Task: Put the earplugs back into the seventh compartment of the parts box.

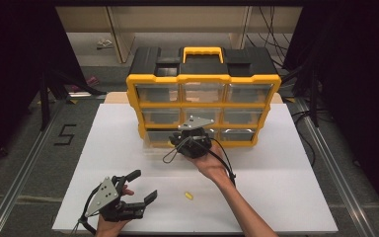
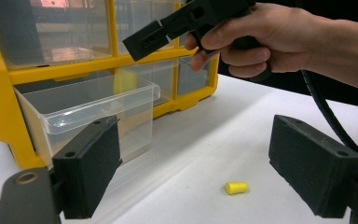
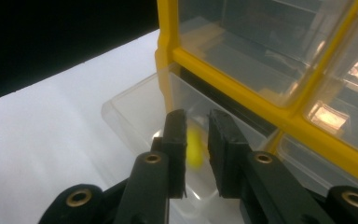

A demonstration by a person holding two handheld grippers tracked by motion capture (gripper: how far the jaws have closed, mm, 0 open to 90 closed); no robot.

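Small yellow foam earplug (image 3: pixel 194 148) sits inside pulled-out clear plastic drawer (image 3: pixel 135 116), lower centre of right gripper view, seen through narrow gap between right gripper (image 3: pixel 196 154) jaws; pads apart, touching nothing, plug looks released. Withdraw straight up, clear of drawer rim. Second yellow earplug (image 2: pixel 236 187) lies on white tabletop (image 1: pixel 276 197), lower centre. Left gripper (image 2: pixel 209 172) wide open, empty, near it. Yellow-framed black organiser cabinet (image 1: pixel 205 79) behind.

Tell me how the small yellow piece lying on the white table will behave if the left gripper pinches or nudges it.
The yellow piece looks like a short, rounded cylinder lying on its side, so a nudge would probably roll it. It is tiny beside the left gripper and its wide-open fingers, so likely very light. It could easily squirt sideways on the smooth white table.
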